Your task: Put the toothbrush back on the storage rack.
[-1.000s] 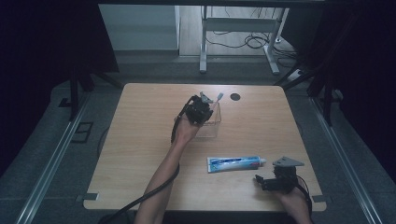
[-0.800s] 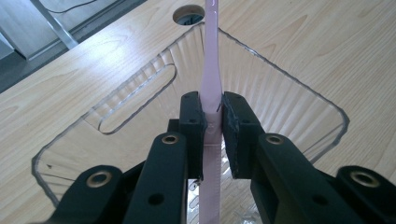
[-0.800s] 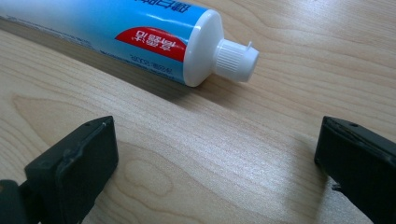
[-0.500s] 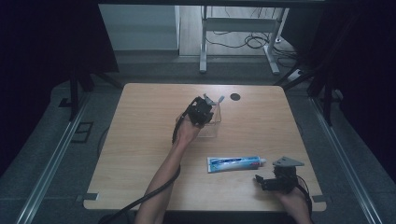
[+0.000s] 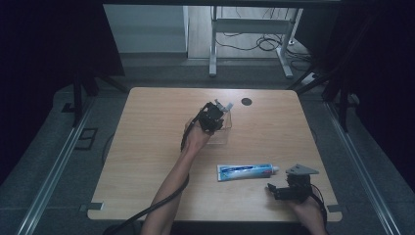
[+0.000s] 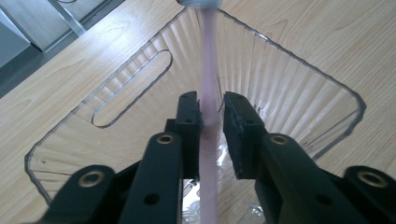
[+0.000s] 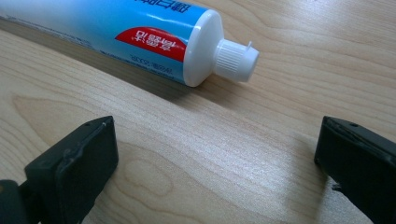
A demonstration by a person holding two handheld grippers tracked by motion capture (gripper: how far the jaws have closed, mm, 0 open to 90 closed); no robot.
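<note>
A clear ribbed plastic container [image 5: 222,134] stands at the middle of the table. My left gripper [image 5: 211,117] reaches down into the container [image 6: 289,56]. A pink toothbrush [image 6: 208,70] stands upright and blurred between that gripper's [image 6: 211,100] jaws, its head [image 5: 223,105] sticking up past them. The jaws have just been opening: the handle lies against one pad, with a thin gap to the other. A blue and white toothpaste tube [image 5: 244,172] lies flat near the front. My right gripper [image 5: 274,190] rests just behind its white cap [image 7: 236,58], open wide [image 7: 215,140] and holding nothing.
A small dark round hole [image 5: 246,101] marks the table's far side. The wooden table [image 5: 147,147] ends close behind my right hand. A cable [image 5: 161,205] trails from the left gripper over the front edge. Metal table legs [image 5: 213,49] stand on the floor beyond.
The toothbrush's head sits slightly lower and nearer the left gripper than a second ago. Both hands and the toothpaste tube have stayed where they were.
</note>
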